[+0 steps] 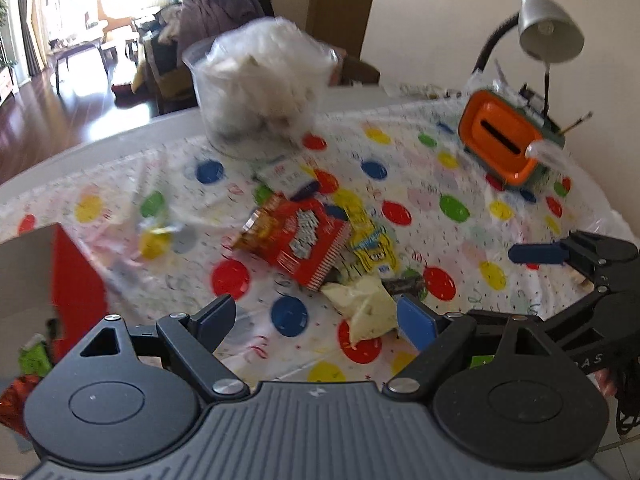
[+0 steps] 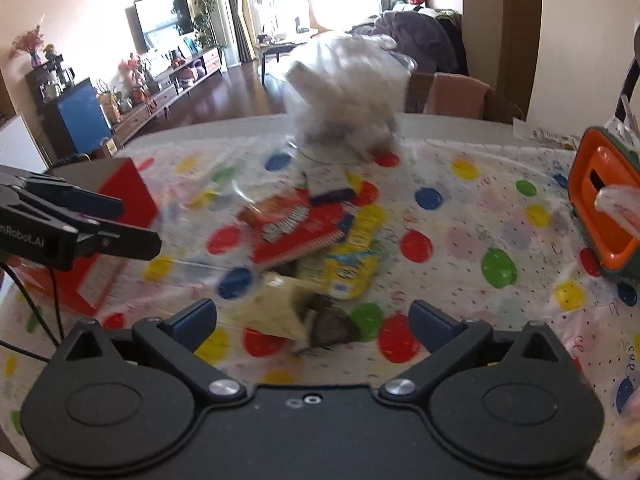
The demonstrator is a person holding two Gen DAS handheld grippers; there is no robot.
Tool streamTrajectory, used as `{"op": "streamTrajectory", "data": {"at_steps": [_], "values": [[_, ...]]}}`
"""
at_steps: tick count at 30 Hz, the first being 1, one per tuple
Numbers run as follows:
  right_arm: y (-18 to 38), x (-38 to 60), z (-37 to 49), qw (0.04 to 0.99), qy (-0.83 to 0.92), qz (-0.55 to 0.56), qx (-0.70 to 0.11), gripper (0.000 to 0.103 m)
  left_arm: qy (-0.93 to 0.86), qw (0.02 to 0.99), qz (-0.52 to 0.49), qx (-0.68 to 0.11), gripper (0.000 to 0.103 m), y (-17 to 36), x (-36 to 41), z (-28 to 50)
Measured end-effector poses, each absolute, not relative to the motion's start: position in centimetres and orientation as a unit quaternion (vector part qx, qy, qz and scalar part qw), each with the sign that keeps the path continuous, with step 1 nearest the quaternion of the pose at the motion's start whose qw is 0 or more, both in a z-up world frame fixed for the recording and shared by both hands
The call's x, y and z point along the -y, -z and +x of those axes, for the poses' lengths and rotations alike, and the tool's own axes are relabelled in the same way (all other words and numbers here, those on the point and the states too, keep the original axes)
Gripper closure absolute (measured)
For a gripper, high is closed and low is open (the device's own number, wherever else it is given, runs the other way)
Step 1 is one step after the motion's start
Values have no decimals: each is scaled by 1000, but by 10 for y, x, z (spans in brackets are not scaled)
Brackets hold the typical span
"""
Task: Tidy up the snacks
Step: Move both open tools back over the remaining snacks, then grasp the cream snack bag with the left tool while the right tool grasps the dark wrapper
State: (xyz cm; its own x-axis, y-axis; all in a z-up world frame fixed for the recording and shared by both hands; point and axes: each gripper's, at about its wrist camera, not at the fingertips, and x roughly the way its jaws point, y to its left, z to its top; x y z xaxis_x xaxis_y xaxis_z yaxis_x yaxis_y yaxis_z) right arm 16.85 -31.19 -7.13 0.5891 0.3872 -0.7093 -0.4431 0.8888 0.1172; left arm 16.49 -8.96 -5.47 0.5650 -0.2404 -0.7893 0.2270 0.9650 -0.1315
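A pile of snack packs lies mid-table on the polka-dot cloth (image 1: 440, 168): a red pack (image 1: 298, 236) (image 2: 298, 226), a yellow pack (image 1: 370, 240) (image 2: 354, 264), a cream pack (image 1: 362, 304) (image 2: 272, 308), a dark pack (image 2: 332, 326) and a white-and-dark pack (image 1: 288, 178) (image 2: 328, 186). A small yellow candy (image 1: 154, 238) lies apart to the left. My left gripper (image 1: 320, 320) is open and empty just before the cream pack. My right gripper (image 2: 312, 320) is open and empty, with the cream and dark packs between its fingers. Each gripper shows in the other's view, the right one (image 1: 536, 254) and the left one (image 2: 120, 220).
A clear tub (image 1: 260, 92) (image 2: 346, 96) stuffed with white bags stands behind the pile. An orange-and-green box (image 1: 504, 140) (image 2: 604, 216) and a silver desk lamp (image 1: 548, 24) stand at the right. A red box (image 1: 76, 280) (image 2: 120, 216) sits at the left table edge.
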Motion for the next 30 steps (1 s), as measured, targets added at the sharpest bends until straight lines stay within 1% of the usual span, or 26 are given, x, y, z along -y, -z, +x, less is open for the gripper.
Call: {"op": "streamTrajectory", "data": {"at_steps": [4,6,11,17,20,23,26,27,29,30], "values": [[90,323,183,886,-228,-42,-401,3,124,873,0,-471,15,74,107,179],[99,326,189,883,-228,-44,-408,6,118,867,-4,-485,15,83,113,186],[118,327,202,875,-235,-49,-422,10,100,851,-23,-514,15,101,123,205],[129,323,216,867,-248,-33,-431,13,79,833,-58,-545,15,115,132,227],[134,317,224,861,-258,-28,-437,20,67,819,-87,-563,15,123,133,238],[139,311,228,857,-265,-26,-442,22,58,806,-104,-580,15,133,133,247],[143,305,232,851,-274,-25,-448,28,51,794,-119,-594,16,142,133,252],[145,303,233,849,-274,-25,-450,30,53,792,-120,-597,17,144,134,253],[147,301,236,847,-276,-21,-453,32,54,788,-116,-602,24,147,137,254],[148,301,237,846,-278,-17,-455,33,54,787,-116,-604,26,149,137,254]]}}
